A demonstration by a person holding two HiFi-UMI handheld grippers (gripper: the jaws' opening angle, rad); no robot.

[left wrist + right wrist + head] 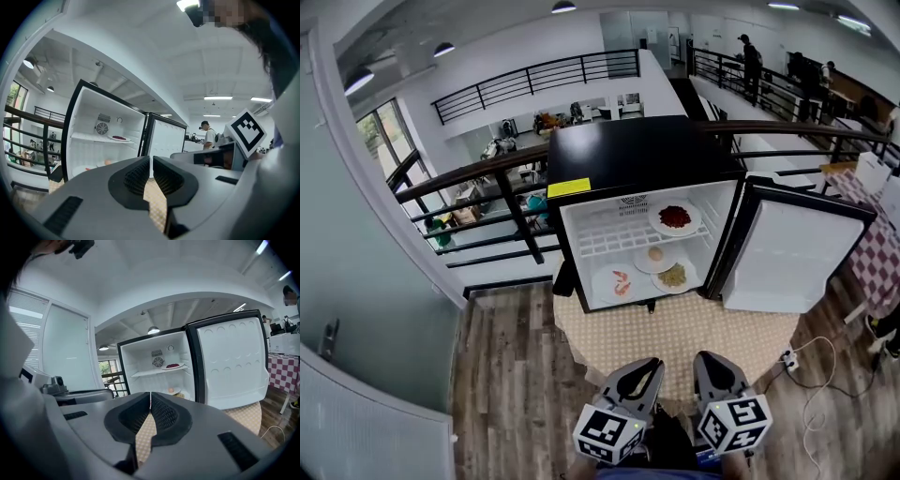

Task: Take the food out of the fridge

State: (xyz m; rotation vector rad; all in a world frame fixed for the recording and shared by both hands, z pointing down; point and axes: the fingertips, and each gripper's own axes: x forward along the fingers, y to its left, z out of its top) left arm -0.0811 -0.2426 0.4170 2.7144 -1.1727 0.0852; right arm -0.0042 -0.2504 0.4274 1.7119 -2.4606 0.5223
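Both closed, left gripper (649,366) and right gripper (706,360) hang clear of the fridge (637,150).

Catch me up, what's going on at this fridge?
A person holds a gripper in each hand in front of a small fridge that stands on a cloth-covered table. Its door is swung open to the right. The left tongs and right tongs are both shut and empty, short of the fridge. No food is out yet. A red food plate sits on the upper shelf. A shrimp plate, a pale round item and a greenish food plate sit below.
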